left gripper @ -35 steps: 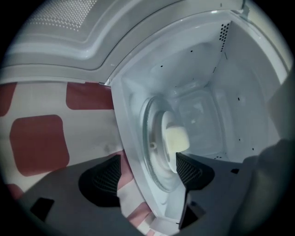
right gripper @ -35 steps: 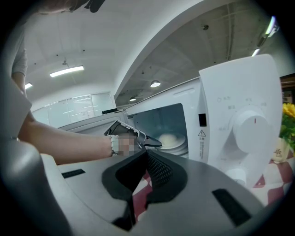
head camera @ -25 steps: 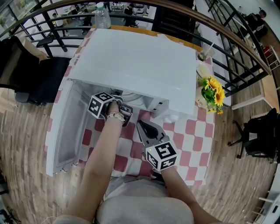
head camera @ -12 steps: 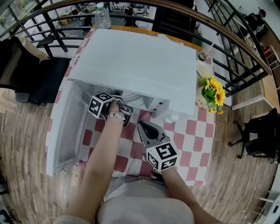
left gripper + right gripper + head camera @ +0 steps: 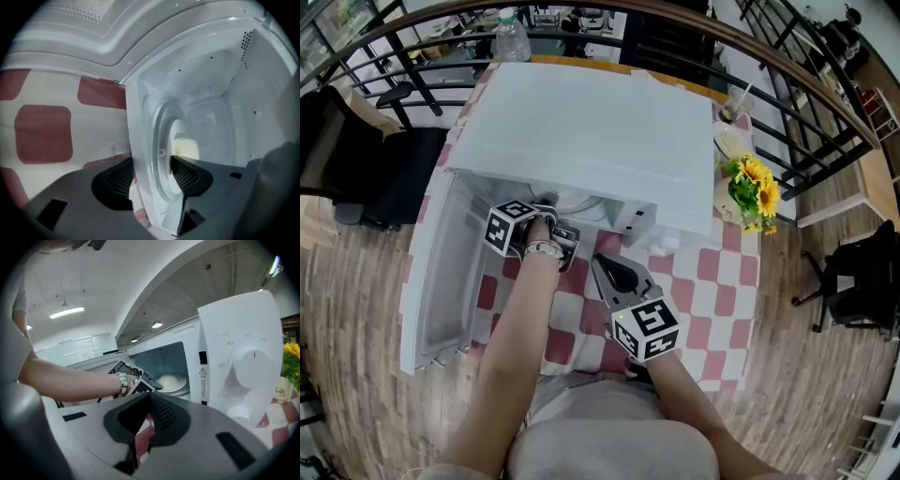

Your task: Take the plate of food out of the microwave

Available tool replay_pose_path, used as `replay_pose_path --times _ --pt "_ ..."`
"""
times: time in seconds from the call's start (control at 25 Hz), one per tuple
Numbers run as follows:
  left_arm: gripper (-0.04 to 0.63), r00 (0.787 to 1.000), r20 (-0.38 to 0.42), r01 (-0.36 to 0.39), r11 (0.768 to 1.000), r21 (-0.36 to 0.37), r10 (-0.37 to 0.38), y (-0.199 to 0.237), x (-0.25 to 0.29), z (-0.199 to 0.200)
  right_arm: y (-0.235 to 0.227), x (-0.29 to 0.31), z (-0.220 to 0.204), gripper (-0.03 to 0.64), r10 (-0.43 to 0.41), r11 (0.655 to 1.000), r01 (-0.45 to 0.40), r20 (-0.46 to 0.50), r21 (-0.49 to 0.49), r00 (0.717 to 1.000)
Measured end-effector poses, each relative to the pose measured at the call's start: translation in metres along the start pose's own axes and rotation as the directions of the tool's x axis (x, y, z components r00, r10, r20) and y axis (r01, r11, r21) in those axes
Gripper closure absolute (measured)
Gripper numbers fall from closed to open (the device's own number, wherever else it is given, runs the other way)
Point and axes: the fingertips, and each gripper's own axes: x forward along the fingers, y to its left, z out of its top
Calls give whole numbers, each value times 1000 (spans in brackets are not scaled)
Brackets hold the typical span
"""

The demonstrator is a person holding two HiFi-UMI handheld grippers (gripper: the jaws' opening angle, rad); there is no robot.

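Right of the microwave point(image 5: 243, 348), a white pot point(image 5: 282, 389) reads "Life".

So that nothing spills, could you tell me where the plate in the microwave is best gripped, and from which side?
Probably the near rim of the plate, pinched top and bottom, coming in level through the open front of the microwave. The rim is thin and clear of the food at its centre; walls close off the other sides.
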Motion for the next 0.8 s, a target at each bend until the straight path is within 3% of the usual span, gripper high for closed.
replay_pose_path --times 0.8 --pt "515 1000 -7 21 1000 -6 -21 -1 -24 -4 5 -10 6 591 -2 1000 2 23 -3 1000"
